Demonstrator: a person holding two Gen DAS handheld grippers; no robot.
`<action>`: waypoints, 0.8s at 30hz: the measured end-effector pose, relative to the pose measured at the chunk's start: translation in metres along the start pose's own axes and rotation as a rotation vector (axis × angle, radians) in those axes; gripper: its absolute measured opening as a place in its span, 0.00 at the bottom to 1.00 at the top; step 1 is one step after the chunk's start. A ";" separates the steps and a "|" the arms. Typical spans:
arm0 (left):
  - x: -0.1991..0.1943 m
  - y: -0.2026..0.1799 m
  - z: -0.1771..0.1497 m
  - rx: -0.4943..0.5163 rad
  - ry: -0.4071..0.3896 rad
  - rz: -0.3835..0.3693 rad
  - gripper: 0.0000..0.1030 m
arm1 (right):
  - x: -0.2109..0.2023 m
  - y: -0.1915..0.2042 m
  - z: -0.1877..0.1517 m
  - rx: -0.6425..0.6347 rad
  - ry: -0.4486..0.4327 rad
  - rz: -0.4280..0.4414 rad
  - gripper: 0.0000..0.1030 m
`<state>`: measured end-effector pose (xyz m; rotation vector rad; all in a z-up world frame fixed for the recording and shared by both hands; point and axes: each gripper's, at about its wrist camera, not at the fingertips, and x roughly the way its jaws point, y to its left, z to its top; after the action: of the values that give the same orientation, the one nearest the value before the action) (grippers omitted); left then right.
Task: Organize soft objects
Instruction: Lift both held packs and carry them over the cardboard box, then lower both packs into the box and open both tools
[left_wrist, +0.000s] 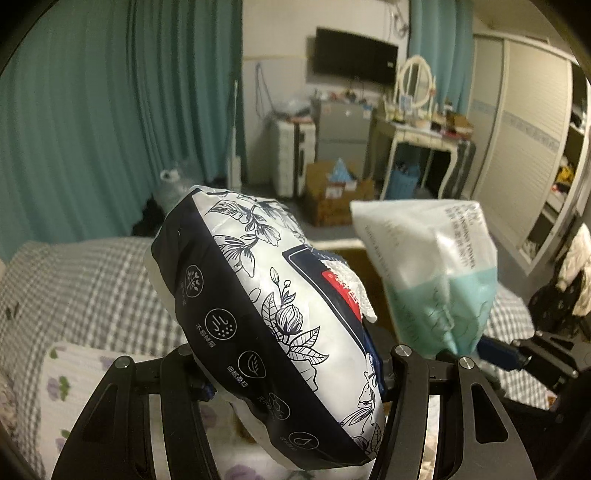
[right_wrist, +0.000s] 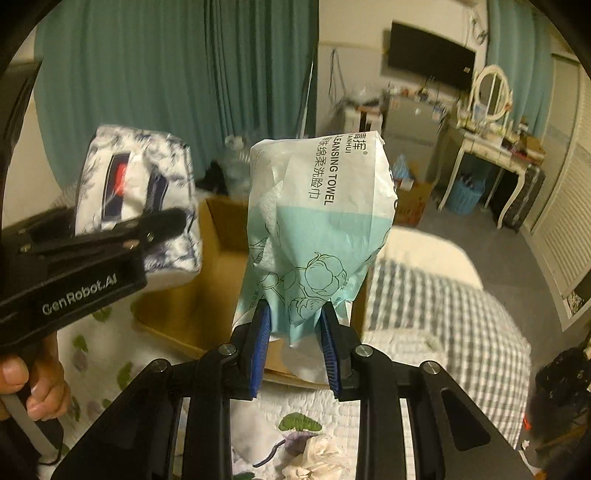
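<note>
as gripped: two packs (left_wrist: 280, 317), one box (right_wrist: 221, 258)

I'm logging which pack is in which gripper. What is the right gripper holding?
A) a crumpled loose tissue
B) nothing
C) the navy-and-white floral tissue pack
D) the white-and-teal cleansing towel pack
D: in the right wrist view the right gripper has its blue pads pinched on the bottom of the cleansing towel pack, while the floral tissue pack sits in the left gripper.
</note>
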<state>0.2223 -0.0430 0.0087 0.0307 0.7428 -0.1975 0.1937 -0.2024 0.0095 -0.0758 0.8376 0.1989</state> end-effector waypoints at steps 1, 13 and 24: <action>0.009 -0.002 -0.002 0.006 0.017 0.002 0.56 | 0.011 0.000 -0.002 0.000 0.025 0.002 0.25; 0.070 -0.012 -0.028 0.020 0.177 0.003 0.56 | 0.091 -0.009 -0.022 -0.003 0.206 0.020 0.27; 0.056 -0.011 -0.030 0.005 0.179 0.018 0.66 | 0.076 -0.014 -0.023 0.021 0.126 0.024 0.56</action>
<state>0.2402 -0.0606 -0.0505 0.0603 0.9204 -0.1808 0.2291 -0.2086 -0.0628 -0.0588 0.9665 0.2095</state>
